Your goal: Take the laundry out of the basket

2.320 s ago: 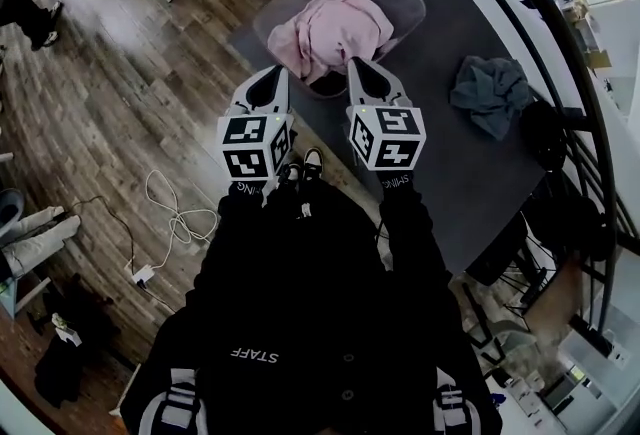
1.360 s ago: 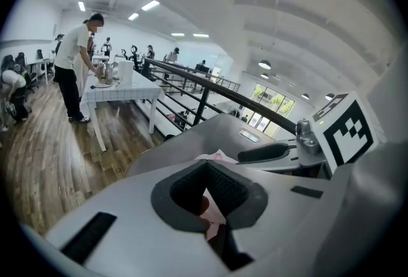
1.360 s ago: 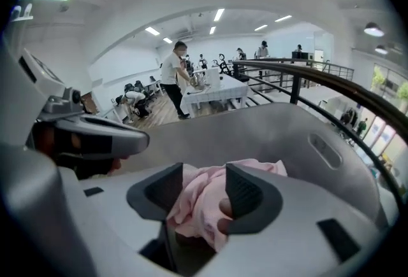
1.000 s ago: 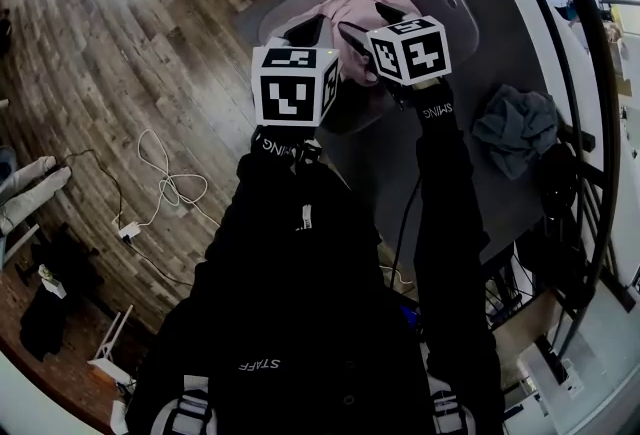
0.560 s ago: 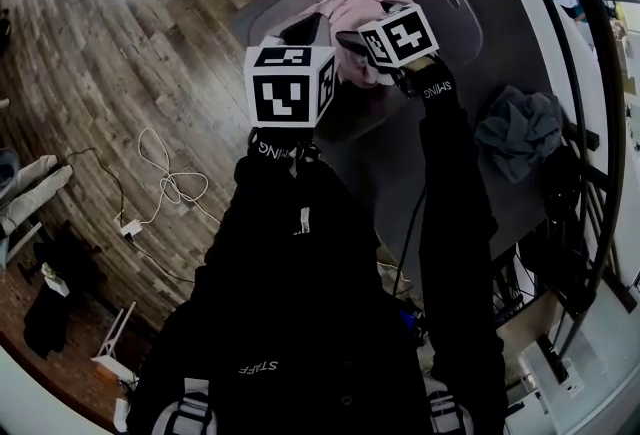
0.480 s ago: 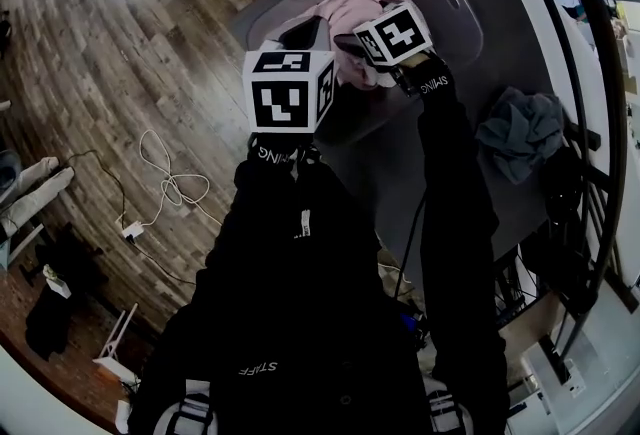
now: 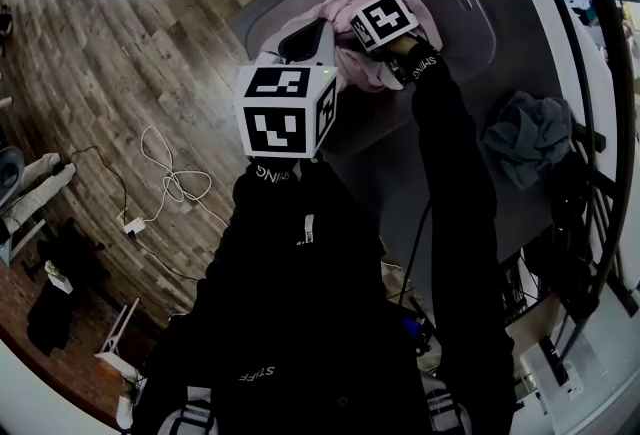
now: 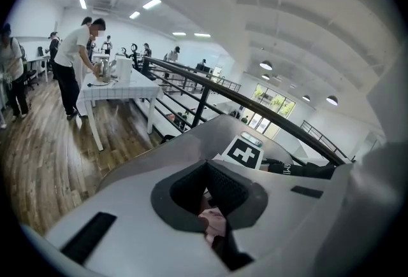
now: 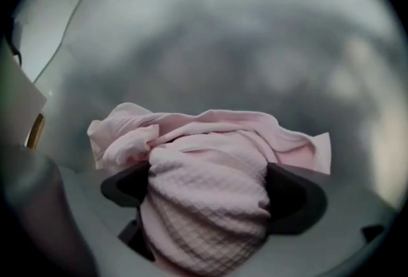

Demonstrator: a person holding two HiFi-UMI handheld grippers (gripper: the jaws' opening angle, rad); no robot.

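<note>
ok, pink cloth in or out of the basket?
In. The pink cloth lies bunched inside the translucent grey basket, its walls rising around it.

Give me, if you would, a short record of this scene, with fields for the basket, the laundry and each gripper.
basket: grey translucent basket, on the dark table
in basket: pink cloth, waffle-textured, bunched up
right gripper: right gripper down in the basket; jaws have just been opening and stand wide on either side of the pink cloth, apparently not clamping it
left gripper: left gripper held near the basket's rim, jaws together, holding nothing
outside basket: grey cloth, crumpled on the table
</note>
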